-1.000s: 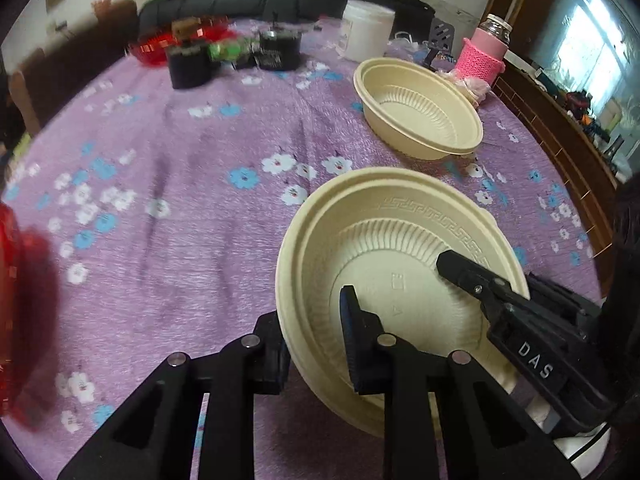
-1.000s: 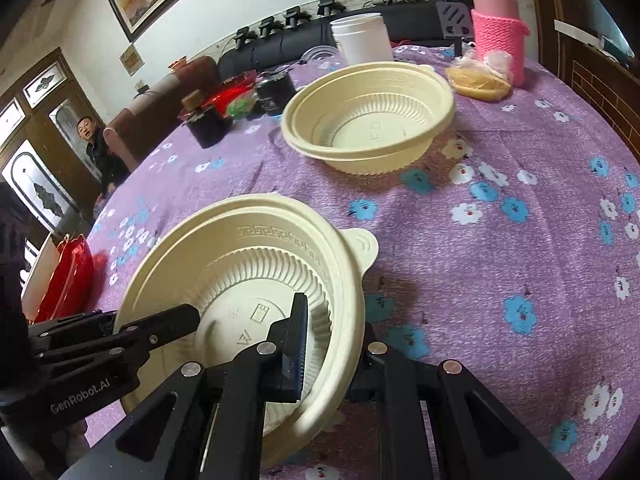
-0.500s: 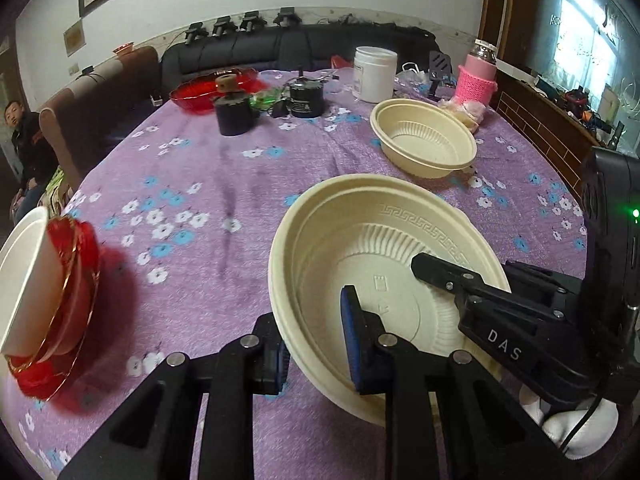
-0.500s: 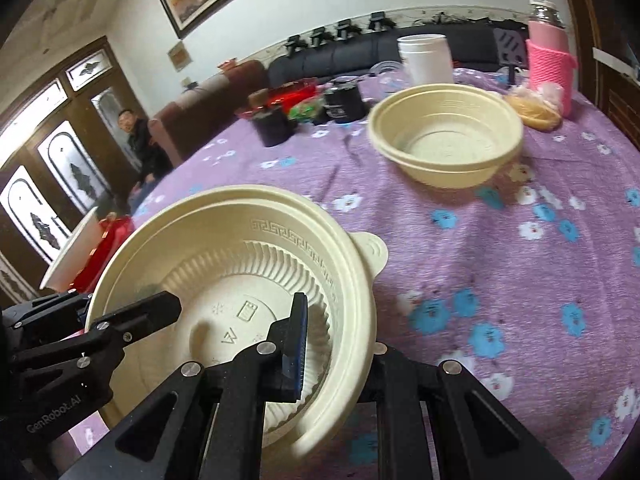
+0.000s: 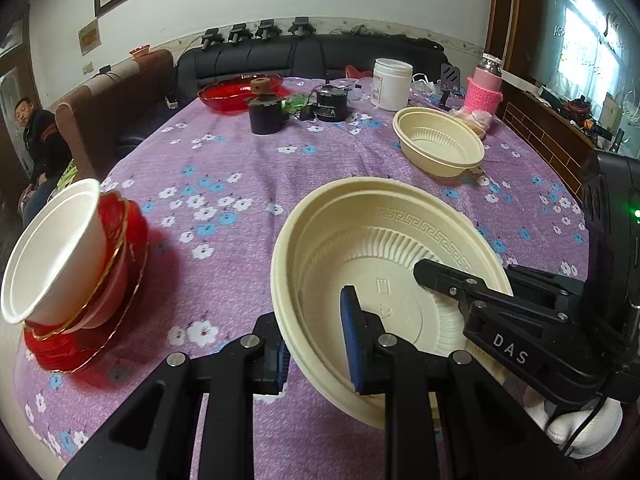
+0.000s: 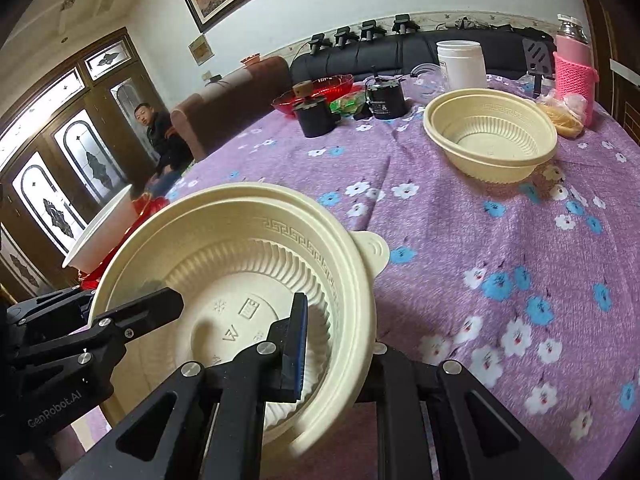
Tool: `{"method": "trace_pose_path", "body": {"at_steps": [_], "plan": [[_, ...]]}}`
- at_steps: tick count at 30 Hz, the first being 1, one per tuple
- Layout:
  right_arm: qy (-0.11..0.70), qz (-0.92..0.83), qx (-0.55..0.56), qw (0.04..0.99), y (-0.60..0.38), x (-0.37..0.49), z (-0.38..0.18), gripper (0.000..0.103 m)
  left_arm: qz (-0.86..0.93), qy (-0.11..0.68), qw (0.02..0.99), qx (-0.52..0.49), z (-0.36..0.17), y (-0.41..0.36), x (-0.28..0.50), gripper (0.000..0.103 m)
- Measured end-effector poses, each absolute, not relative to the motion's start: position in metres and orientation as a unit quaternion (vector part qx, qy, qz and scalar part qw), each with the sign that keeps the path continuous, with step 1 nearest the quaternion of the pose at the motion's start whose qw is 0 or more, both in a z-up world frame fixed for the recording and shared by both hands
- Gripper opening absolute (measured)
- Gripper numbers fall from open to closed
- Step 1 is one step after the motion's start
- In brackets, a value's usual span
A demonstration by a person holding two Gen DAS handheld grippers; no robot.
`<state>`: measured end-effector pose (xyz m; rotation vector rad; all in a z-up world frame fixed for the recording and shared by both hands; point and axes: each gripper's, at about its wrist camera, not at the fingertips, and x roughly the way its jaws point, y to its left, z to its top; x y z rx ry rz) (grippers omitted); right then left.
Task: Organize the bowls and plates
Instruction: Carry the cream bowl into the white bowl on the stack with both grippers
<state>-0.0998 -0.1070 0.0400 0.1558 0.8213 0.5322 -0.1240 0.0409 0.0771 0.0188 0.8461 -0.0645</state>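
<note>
A round table [image 5: 248,168] under a purple flowered cloth fills the room's middle, with a black sofa [image 5: 320,56] along its far side and a brown armchair [image 5: 116,92] at far left, beside which a man [image 6: 160,136] in dark clothes sits watching. Near the front of the table, a cream bowl [image 5: 360,240] is held up off the cloth, tilted toward the holder, pinched at two places on its rim. The left gripper [image 5: 314,344] has its fingers clamped on the near-left wall of the bowl, one blue pad inside and one outside. The right gripper [image 6: 338,344] is clamped on the bowl's right rim the same way, one finger inside the ribbed wall and the other below the lip, near the small tab handle. A second bowl [image 5: 440,148] of the same cream plastic sits on the cloth at far right, well apart from the held one. At the near-left edge a white bowl [image 5: 52,248] leans tilted on a stack of red dishes [image 5: 104,312]. Farther back stand a red glass dish [image 5: 240,92], a white tub [image 5: 392,84], two dark pots [image 5: 266,114], and a pink-sleeved flask [image 5: 486,90] at far right.
</note>
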Motion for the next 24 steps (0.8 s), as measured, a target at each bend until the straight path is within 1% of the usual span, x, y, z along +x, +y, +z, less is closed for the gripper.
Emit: {"method": "trace_pose_path", "body": {"at_steps": [15,21,24], "plan": [[0.385,0.247,0.085,0.885,-0.087,-0.131,0.056,0.015,-0.018,0.398,0.917,-0.003,0.089,0.068,-0.146,0.022],[0.367,0.264,0.06,0.89,-0.056,-0.13,0.089,0.015,0.005,0.371,0.929,-0.016,0.113,0.096,-0.158,0.022],[0.353,0.283,0.044,0.891,-0.03,-0.127,0.111,0.015,0.024,0.345,0.938,-0.037,0.131,0.124,-0.167,0.023]]}}
